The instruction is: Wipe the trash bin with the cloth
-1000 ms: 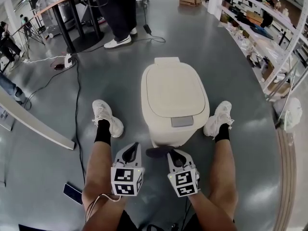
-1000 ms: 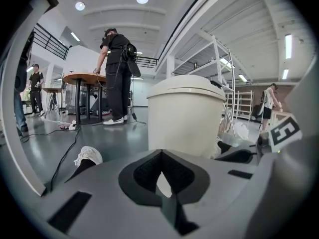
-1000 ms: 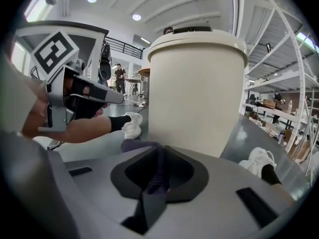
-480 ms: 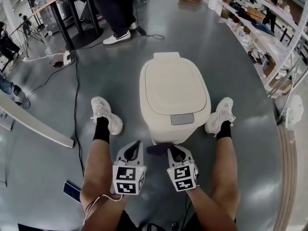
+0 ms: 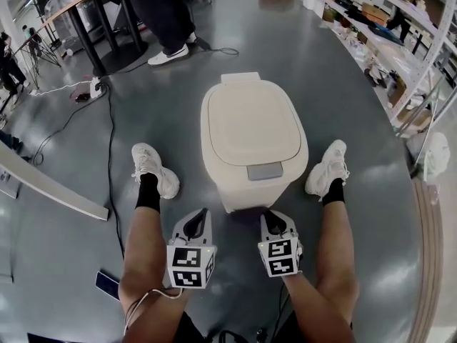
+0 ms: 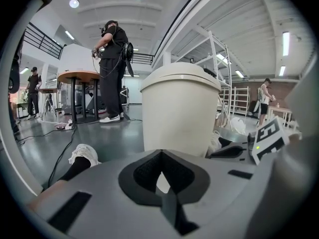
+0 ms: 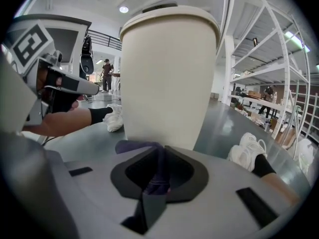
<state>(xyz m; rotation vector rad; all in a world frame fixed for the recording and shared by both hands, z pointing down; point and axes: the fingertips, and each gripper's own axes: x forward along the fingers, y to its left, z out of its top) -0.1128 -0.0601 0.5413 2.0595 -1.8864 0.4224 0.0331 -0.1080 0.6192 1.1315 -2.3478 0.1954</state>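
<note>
No word, brand or number is legible in any view. The only printed signs are black-and-white coded squares on the cubes of the left tool (image 5: pixel 196 225) and the right tool (image 5: pixel 271 224), at lower centre of the head view. One such square also appears at upper left of the right gripper view.

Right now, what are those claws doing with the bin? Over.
Left claw shut, empty. Right claw shut on purple cloth, low, by trash bin. Nothing between.
</note>
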